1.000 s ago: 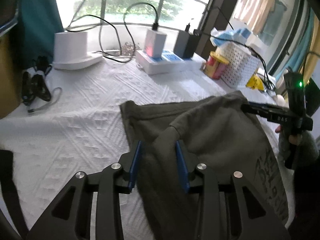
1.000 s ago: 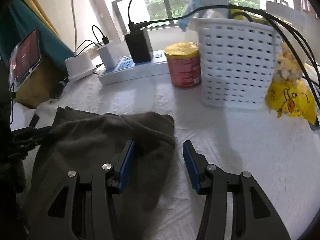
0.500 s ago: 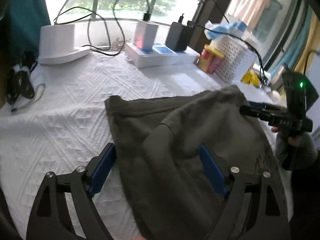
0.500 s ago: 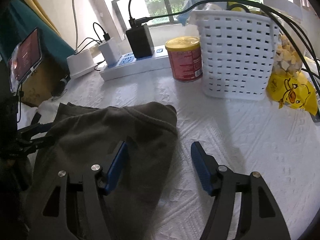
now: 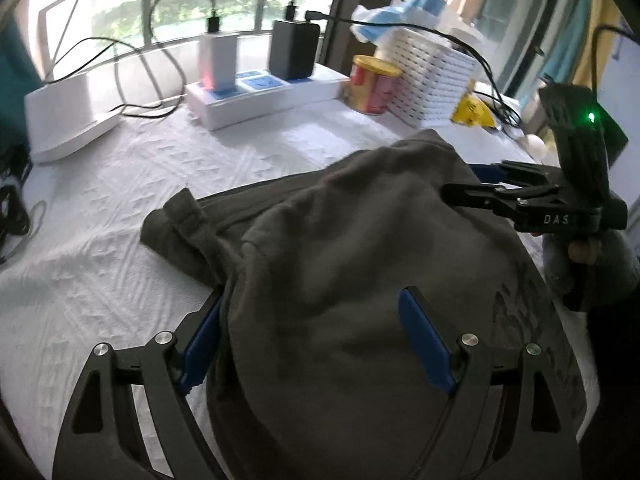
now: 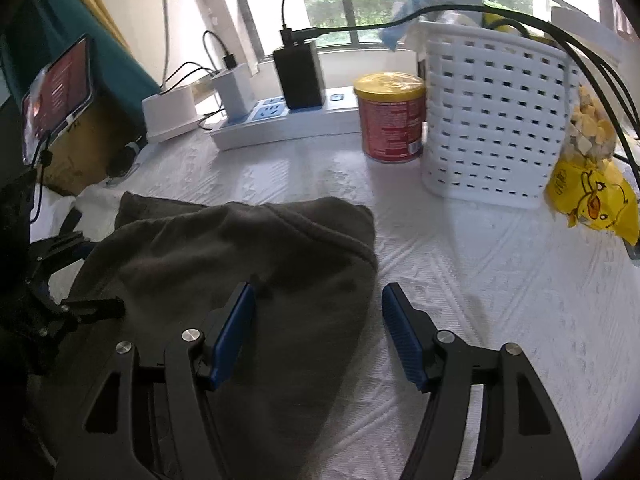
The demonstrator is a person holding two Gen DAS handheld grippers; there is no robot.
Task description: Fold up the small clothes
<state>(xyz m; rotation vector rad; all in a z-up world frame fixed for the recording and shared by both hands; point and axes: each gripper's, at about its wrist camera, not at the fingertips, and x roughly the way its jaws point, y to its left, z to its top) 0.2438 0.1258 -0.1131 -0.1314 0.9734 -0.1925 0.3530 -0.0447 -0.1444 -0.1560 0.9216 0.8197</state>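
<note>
Left wrist: garment (image 5: 340,280) under spread left gripper (image 5: 312,340), unpinched.

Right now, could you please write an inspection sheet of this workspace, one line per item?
Surface: white textured cloth, covering the table.
Job's things: grey garment, folded over, lying flat.
Clutter: red can, white basket, yellow snack bag, power strip.
Grippers: left gripper open over the garment; right gripper open at its edge.
Cables: black cables run over the basket; chargers plugged in.
Surroundings: window, phone at left.
</note>
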